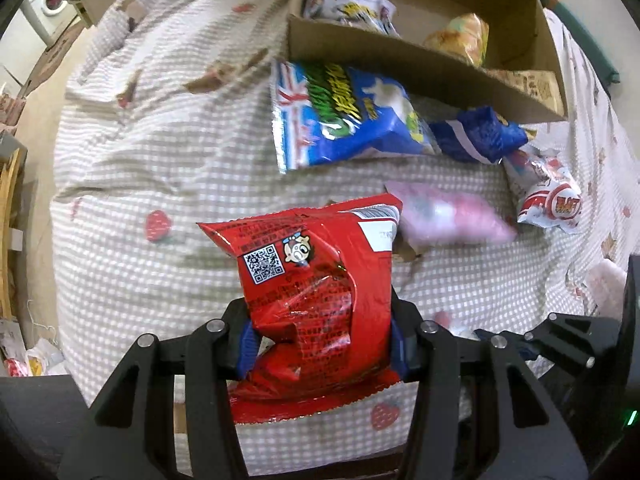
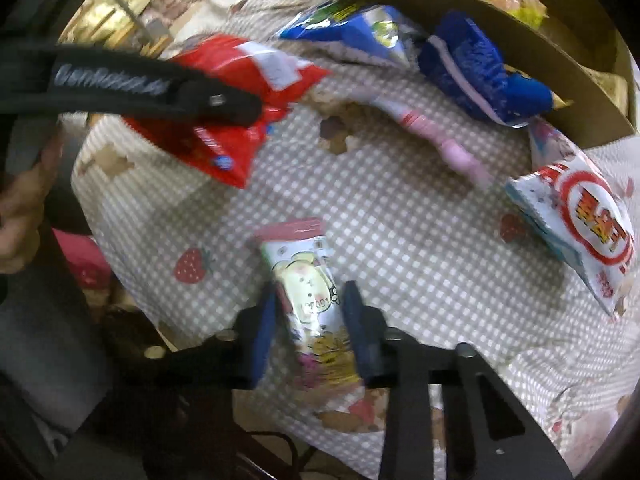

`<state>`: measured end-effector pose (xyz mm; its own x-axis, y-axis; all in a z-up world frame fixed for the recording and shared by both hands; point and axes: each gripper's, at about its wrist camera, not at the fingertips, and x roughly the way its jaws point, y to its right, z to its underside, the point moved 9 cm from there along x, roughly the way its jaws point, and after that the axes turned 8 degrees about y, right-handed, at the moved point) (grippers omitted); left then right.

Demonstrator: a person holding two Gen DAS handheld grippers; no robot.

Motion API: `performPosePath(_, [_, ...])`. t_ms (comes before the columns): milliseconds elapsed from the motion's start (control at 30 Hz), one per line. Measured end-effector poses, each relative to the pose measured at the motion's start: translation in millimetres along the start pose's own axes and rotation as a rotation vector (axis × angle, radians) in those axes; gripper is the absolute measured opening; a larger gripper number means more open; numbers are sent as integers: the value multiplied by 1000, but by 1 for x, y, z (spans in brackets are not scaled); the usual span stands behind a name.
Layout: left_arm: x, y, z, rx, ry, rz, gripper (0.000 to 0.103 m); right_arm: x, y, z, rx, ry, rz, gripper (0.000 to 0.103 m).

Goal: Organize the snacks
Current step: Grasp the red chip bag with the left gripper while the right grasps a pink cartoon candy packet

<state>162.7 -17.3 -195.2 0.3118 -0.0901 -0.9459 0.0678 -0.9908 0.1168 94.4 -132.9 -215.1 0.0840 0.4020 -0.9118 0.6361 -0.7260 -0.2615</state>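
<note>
My left gripper (image 1: 320, 340) is shut on a red snack bag (image 1: 320, 280) and holds it above the checked bedspread; the bag also shows in the right wrist view (image 2: 224, 112) under the left gripper's black arm. My right gripper (image 2: 308, 320) has its blue pads on both sides of a small white and pink snack packet (image 2: 308, 288). A cardboard box (image 1: 400, 60) at the back holds several snacks. A blue and white bag (image 1: 340, 112), a dark blue bag (image 1: 480, 136), a pink packet (image 1: 448, 216) and a white and red bag (image 1: 548, 196) lie in front of the box.
The checked bedspread (image 1: 160, 160) with strawberry prints covers the surface. A washing machine (image 1: 52, 0) stands far left. The box wall (image 2: 500, 48) rises at the upper right of the right wrist view. A hand (image 2: 20, 208) shows at the left edge.
</note>
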Motion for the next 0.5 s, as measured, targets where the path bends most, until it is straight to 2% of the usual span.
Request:
performPosePath(100, [-11,-8,7,-16,23,16,47,-7,9,0,71,23,-20,28])
performPosePath(233, [-24,-10,13,-54,59,77,47,-32,21,-11,176,133,-67,28])
performPosePath(367, [-36,-12,8,-42,143,49,47,-69,31,-30,236,299,-50,28])
performPosePath(500, [-42,-8,-4,-21,210,41,47,-95,49,-47,300,412,-31,28])
